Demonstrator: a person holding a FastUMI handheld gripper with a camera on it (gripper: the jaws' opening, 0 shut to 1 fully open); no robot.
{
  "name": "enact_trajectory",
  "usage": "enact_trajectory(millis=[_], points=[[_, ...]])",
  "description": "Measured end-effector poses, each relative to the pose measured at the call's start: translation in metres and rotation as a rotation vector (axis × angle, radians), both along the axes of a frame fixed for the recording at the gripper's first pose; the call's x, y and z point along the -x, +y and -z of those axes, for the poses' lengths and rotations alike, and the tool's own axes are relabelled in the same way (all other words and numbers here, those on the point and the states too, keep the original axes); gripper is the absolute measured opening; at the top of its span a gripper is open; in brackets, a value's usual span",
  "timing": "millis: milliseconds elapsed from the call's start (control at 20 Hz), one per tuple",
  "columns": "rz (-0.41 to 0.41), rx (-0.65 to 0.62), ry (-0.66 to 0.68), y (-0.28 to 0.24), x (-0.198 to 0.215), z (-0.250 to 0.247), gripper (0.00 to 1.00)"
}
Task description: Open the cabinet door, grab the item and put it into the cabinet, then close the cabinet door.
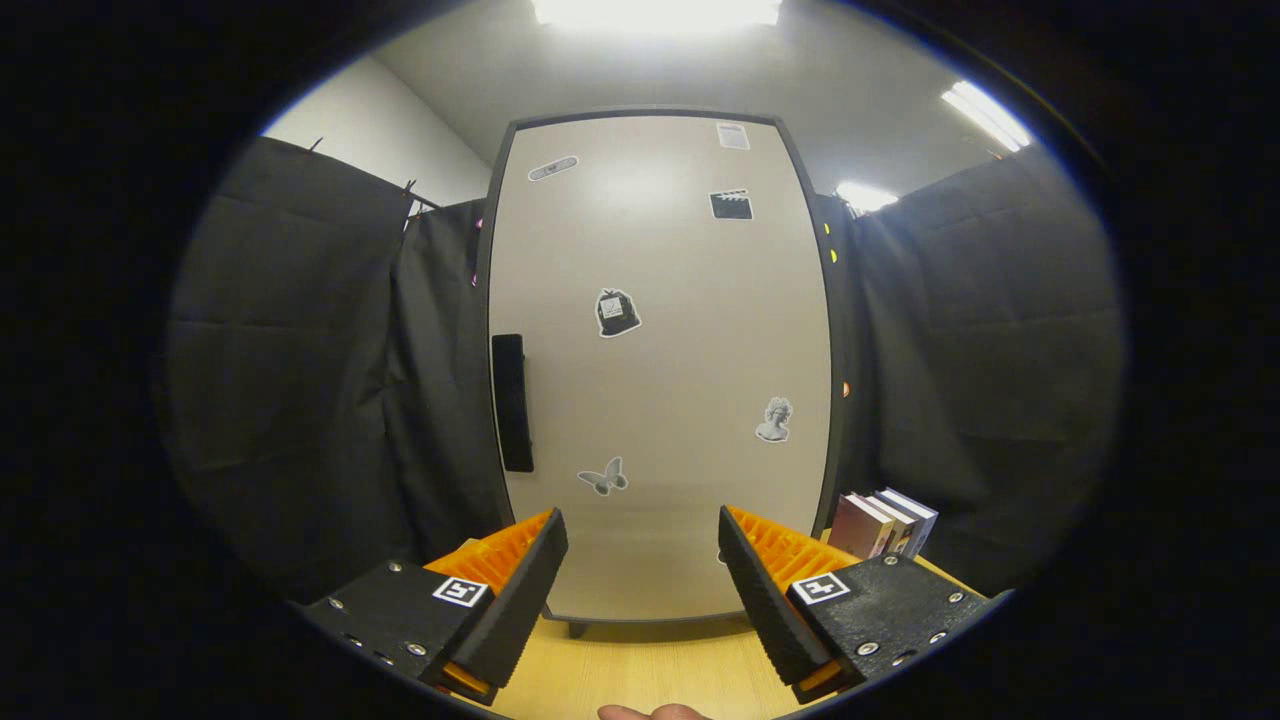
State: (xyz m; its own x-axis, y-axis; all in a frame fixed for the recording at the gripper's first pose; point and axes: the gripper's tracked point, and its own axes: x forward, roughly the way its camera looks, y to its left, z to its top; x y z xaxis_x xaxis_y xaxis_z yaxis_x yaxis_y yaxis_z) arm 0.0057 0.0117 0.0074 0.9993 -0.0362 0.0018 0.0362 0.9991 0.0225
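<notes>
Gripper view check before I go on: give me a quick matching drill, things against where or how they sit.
Things:
1. beige cabinet door
2. black bar handle
3. row of upright books
4. gripper

States or places:
A. on the wooden table, right of the cabinet
B. open, holding nothing
C. closed
D. on the door's left edge

Pairs: 1-C, 2-D, 3-A, 4-B

A beige cabinet door is showing a dark frame, a black handle and small black-and-white stickers scattered across it. A light wood-grain table is glowing yellow beneath. Books are displaying maroon, white and dark covers against plain black booth cloth and a white ceiling.
</notes>
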Motion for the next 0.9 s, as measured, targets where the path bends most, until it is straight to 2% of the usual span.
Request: enact_trajectory(millis=[400,900], points=[[-0.005,0.001,-0.020,0.011,-0.025,-0.012,0.94],[-0.043,-0.009,-0.011,0.057,-0.076,-0.017,0.94]])
